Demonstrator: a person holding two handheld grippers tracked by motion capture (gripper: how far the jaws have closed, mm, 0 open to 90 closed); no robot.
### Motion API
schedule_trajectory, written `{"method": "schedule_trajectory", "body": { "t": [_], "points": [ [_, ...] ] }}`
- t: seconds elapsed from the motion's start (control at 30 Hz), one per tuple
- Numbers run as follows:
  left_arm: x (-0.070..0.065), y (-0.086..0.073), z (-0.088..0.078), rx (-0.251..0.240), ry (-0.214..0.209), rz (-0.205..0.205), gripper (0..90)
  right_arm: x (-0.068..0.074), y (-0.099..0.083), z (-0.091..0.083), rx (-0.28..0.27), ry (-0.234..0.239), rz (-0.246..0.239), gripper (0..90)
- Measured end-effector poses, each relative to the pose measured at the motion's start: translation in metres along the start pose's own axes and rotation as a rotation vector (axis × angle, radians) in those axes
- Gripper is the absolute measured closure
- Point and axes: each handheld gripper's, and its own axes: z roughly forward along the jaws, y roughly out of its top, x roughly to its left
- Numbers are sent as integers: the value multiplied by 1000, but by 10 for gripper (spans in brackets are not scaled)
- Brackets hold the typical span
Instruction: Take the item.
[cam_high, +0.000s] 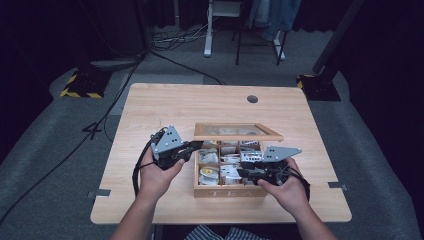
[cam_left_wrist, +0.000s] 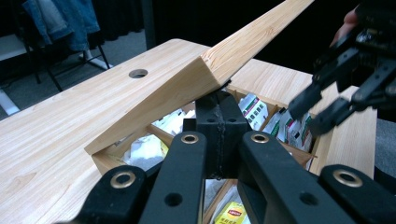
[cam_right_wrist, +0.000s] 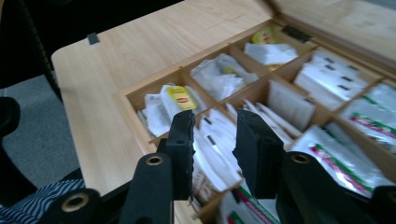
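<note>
A wooden tea box (cam_high: 230, 191) marked TEA stands on the table, its hinged lid (cam_high: 237, 132) raised partway. My left gripper (cam_high: 199, 145) is at the box's left rear corner. In the left gripper view it (cam_left_wrist: 219, 109) is shut, its tips pressed under the tilted lid's (cam_left_wrist: 187, 93) corner, with nothing between the pads. My right gripper (cam_high: 240, 172) hovers over the box's front compartments. It (cam_right_wrist: 215, 135) is open above white tea bags (cam_right_wrist: 219, 77); a yellow-labelled bag (cam_right_wrist: 180, 98) lies to their left. The lid hides the rear compartments in the high view.
The box sits front and centre on a light wooden table (cam_high: 165, 100) with a cable hole (cam_high: 252, 99) near the back edge. Bare tabletop lies left, right and behind the box. Cables and yellow-black stand bases (cam_high: 82, 85) are on the floor beyond.
</note>
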Motion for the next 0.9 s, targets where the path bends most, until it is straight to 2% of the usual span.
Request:
{"method": "schedule_trajectory", "body": {
  "t": [0.17, 0.27, 0.6, 0.9],
  "points": [
    [0, 0, 0, 2, -2, 2, 897, 5, -1, 12, 23, 25, -14, 702],
    [0, -1, 0, 1, -2, 4, 897, 5, -2, 15, 31, 22, -20, 718],
    [1, -1, 1, 9, -7, -1, 897, -1, -14, 35, 106, 28, -30, 761],
    [1, -1, 1, 10, -9, -2, 897, -2, -18, 43, 151, 24, -45, 791]
  ]
}}
